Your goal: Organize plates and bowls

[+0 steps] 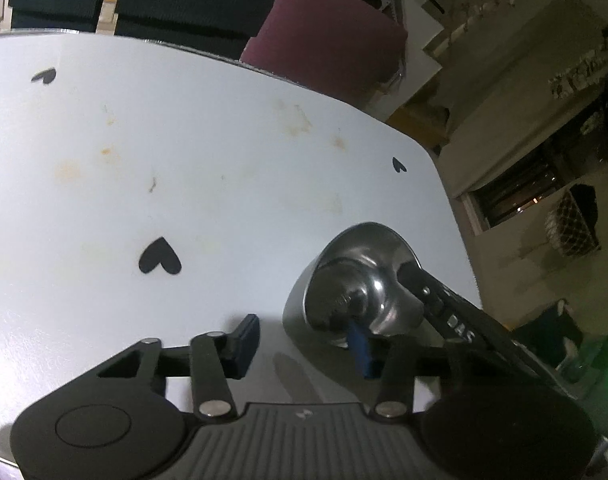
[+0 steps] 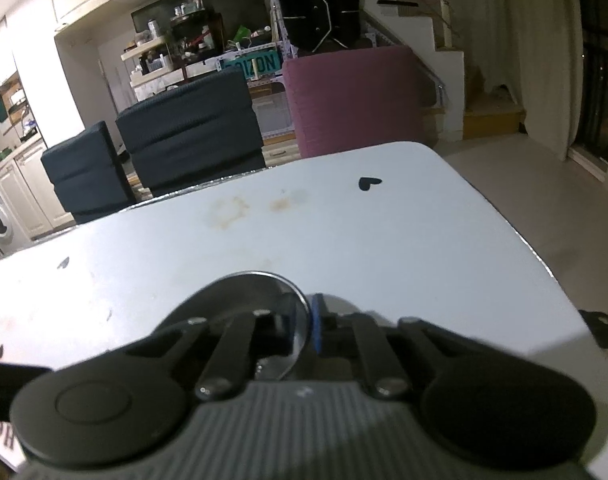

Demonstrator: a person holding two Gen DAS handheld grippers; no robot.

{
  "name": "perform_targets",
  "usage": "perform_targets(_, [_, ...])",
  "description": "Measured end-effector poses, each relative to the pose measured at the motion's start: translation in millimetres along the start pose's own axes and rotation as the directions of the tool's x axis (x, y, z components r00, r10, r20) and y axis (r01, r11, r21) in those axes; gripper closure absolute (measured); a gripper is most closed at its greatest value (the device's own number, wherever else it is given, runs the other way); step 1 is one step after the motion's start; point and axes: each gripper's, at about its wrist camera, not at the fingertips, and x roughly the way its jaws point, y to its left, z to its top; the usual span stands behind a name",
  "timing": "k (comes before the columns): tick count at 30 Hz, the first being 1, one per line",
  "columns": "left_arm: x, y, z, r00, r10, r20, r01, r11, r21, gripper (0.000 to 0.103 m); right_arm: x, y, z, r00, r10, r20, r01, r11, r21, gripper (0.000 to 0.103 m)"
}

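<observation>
Left wrist view: a steel bowl (image 1: 356,280) sits tilted at lower right on the white table (image 1: 224,152). The left gripper (image 1: 304,340) is spread, one blue pad inside the bowl, the other outside on the table. The right gripper (image 1: 414,280) reaches in from the right, clamping the bowl's far rim.

Right wrist view: at lower centre, the right gripper (image 2: 304,332) is pinched on the bowl (image 2: 264,284) rim.

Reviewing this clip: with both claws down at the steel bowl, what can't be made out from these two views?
- Right wrist view: most of the steel bowl is hidden behind the right claw; only its far rim shows.
- Left wrist view: the bowl's near wall is covered by the left claw's blue finger, so contact there is unclear.
- Any plates or other bowls: none in view; both claw bodies block the near white table.
</observation>
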Motion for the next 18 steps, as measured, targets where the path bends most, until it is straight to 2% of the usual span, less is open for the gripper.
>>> perform_targets(1, [0.2, 0.2, 0.8, 1.0, 0.005, 0.0, -0.005, 1.0, 0.003, 0.067, -1.3, -0.4, -0.3, 1.0, 0.002, -0.007, -0.002, 1.0, -0.002, 0.096])
perform_targets(2, [0.3, 0.7, 1.5, 1.0, 0.011, -0.002, -0.011, 1.0, 0.005, 0.078, -2.1, 0.1, -0.9, 1.0, 0.004, -0.014, -0.004, 1.0, -0.005, 0.097])
perform_targets(3, [0.0, 0.8, 0.9, 1.0, 0.011, -0.003, -0.011, 1.0, 0.005, 0.083, -3.3, 0.4, -1.0, 1.0, 0.005, -0.023, -0.005, 1.0, -0.012, 0.097])
perform_targets(7, [-3.5, 1.3, -3.6, 1.0, 0.01, -0.011, -0.009, 1.0, 0.021, 0.085, -8.5, 4.1, -1.8, 0.998, 0.01, -0.056, -0.012, 0.999, -0.039, 0.097])
perform_targets(11, [-6.6, -0.8, -6.2, 1.0, 0.019, -0.015, -0.018, 0.998, 0.059, 0.093, -13.6, 6.7, -2.1, 0.997, -0.004, -0.079, 0.001, 0.999, -0.044, 0.098])
perform_targets(18, [-43.1, -5.6, -7.0, 0.999, -0.008, 0.033, 0.004, 0.992, 0.123, 0.097, -40.5, 19.6, 4.5, 0.998, -0.006, -0.056, 0.002, 0.997, -0.079, 0.098])
